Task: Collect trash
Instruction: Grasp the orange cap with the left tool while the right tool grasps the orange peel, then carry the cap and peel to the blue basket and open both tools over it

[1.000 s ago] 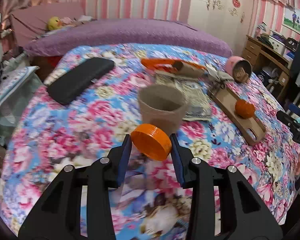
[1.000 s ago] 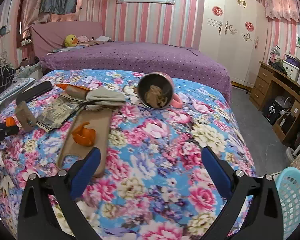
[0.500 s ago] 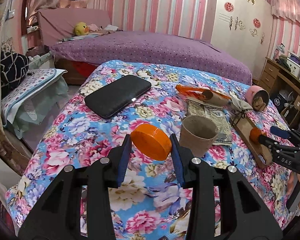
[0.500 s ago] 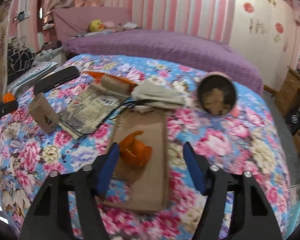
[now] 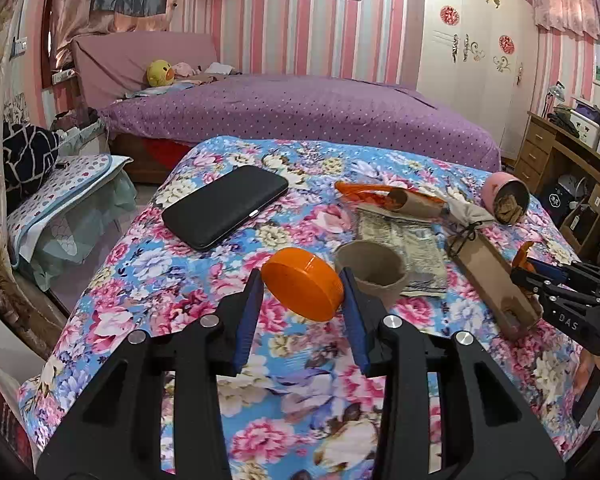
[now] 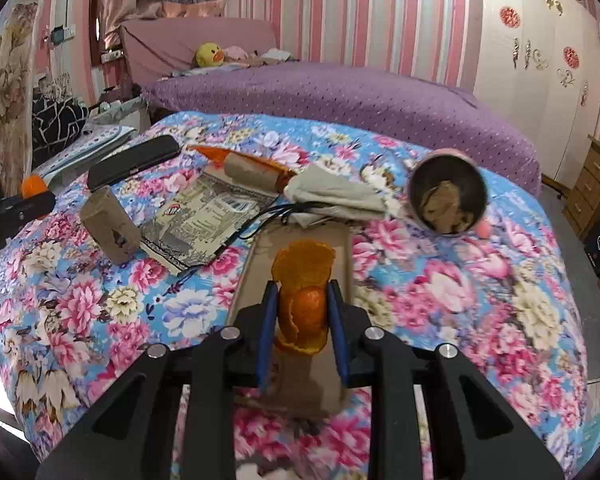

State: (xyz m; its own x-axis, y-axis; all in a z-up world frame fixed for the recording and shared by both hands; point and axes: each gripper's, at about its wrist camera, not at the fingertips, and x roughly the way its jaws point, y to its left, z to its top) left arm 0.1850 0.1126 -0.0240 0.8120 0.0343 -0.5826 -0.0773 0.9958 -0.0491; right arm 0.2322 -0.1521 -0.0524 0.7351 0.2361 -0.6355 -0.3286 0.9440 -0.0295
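Note:
My left gripper (image 5: 303,292) is shut on an orange round lid (image 5: 302,282) and holds it above the floral bedspread, just left of a cardboard roll (image 5: 370,272). My right gripper (image 6: 303,300) is shut on a piece of orange peel (image 6: 303,280) over a flat cardboard strip (image 6: 300,320). In the left wrist view the right gripper (image 5: 526,268) shows at the far right with the peel (image 5: 523,254). Other litter lies beyond: a printed wrapper (image 6: 204,220), a second cardboard tube (image 6: 256,174) on an orange wrapper, a crumpled cloth (image 6: 336,196).
A black phone case (image 5: 226,206) lies at the left of the floral bedspread (image 5: 148,264). A pink cup (image 6: 448,196) with brown scraps lies on its side at the right. A purple bed (image 5: 300,116) stands behind. A wooden desk (image 5: 560,152) stands at the right.
My right gripper came down over the cardboard strip and shut on the orange peel. My left gripper rose and drew back with the lid still in it.

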